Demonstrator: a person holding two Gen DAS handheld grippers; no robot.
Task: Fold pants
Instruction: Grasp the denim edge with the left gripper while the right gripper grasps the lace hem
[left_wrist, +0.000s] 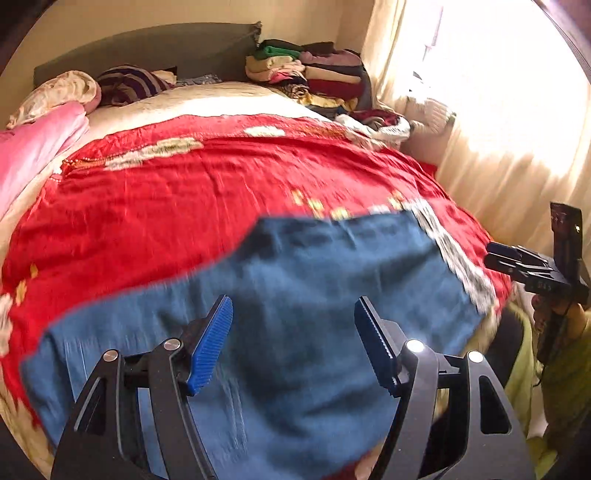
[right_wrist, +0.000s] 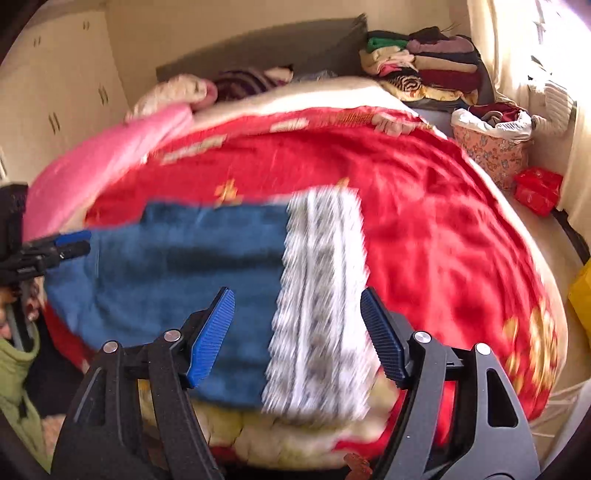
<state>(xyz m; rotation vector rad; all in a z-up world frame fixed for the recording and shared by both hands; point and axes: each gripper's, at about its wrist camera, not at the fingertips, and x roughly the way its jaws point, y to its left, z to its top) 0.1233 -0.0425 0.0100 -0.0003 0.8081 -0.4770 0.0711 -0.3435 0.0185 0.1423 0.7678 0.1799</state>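
On the red blanket (left_wrist: 184, 206), near the bed's foot, I see the blue pants (left_wrist: 295, 295) lying flat, patterned band (right_wrist: 317, 295) beside them. Left tool (left_wrist: 293, 339) and right tool (right_wrist: 297, 332) gape empty above; I'd pinch matching edges together before folding evenly.

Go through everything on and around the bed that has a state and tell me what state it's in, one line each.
Blue pants: lying flat on the red bedspread, patterned white band at one end, not gripped.
Red bedspread: spread over the bed, slightly wrinkled.
Left gripper: open, nothing between the pads.
Right gripper: open, nothing between the pads.
Clothes stack: folded, piled by the headboard.
Floral basket: full of laundry.
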